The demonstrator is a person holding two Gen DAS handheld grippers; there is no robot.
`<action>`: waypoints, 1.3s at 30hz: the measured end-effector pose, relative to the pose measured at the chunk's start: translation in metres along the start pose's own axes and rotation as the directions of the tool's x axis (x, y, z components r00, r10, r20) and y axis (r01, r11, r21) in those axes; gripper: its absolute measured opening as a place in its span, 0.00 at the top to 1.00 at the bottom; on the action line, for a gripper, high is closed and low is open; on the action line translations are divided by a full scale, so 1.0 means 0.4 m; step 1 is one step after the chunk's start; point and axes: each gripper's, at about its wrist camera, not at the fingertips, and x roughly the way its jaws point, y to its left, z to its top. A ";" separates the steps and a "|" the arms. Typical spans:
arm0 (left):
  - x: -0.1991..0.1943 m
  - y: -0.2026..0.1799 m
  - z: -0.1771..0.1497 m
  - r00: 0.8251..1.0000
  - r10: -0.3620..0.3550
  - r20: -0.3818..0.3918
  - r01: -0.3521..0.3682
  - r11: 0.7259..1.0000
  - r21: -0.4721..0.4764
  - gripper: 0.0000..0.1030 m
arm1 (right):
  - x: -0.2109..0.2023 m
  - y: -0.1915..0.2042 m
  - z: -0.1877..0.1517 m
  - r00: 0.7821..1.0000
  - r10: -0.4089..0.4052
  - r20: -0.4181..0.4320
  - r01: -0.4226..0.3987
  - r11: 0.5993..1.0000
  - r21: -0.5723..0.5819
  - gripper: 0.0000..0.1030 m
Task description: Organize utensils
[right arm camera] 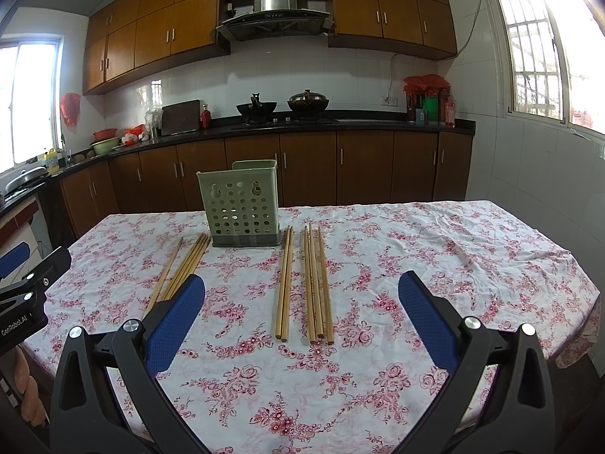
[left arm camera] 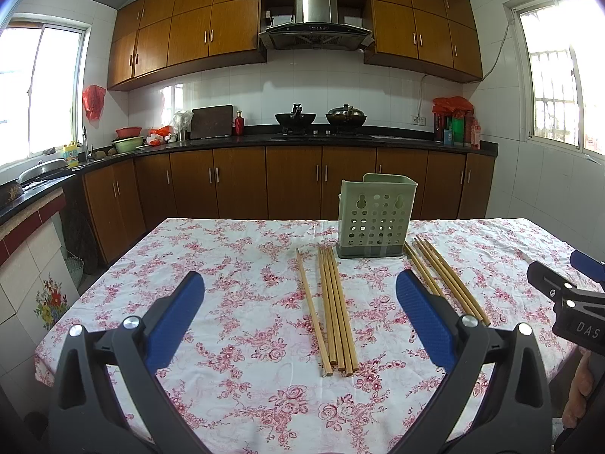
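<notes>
While both grippers hover above the table [left arm camera: 234, 397], nothing is held. Left gripper [left arm camera: 298, 314]: jaws spread wide, blue pads [left arm camera: 174, 321] at lower left and lower right of its frame. Left chopsticks [left arm camera: 332, 310]: five sticks, one slightly apart from four bunched together, lying flat at frame centre between the pads and a little beyond them, apart from both. Right gripper [right arm camera: 300, 314]: jaws likewise wide. Right chopsticks [right arm camera: 306, 283]: a pair and a trio side by side, flat on the cloth at centre of the right wrist view, between the pads, touching neither. Holder [left arm camera: 376, 215]: green, perforated, upright on a dark base, at upper centre-right of the left view and upper centre-left of the right view, beyond both bundles, whose far ends lie just beside its base. Tablecloth [right arm camera: 435, 249]: white with red floral print.
</notes>
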 end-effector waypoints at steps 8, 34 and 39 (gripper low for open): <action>0.000 0.000 0.000 1.000 0.000 -0.001 0.000 1.000 -0.001 0.04 | 0.001 0.002 -0.001 1.000 0.000 0.000 0.000 1.000 0.000 0.02; 0.000 0.000 0.000 1.000 -0.001 -0.004 0.001 1.000 -0.002 0.04 | 0.000 0.002 -0.006 1.000 0.000 -0.002 0.000 1.000 -0.001 0.02; 0.003 -0.003 0.007 1.000 0.004 -0.011 -0.004 1.000 0.000 0.04 | 0.002 -0.005 -0.007 1.000 -0.001 -0.012 0.001 1.000 0.002 0.02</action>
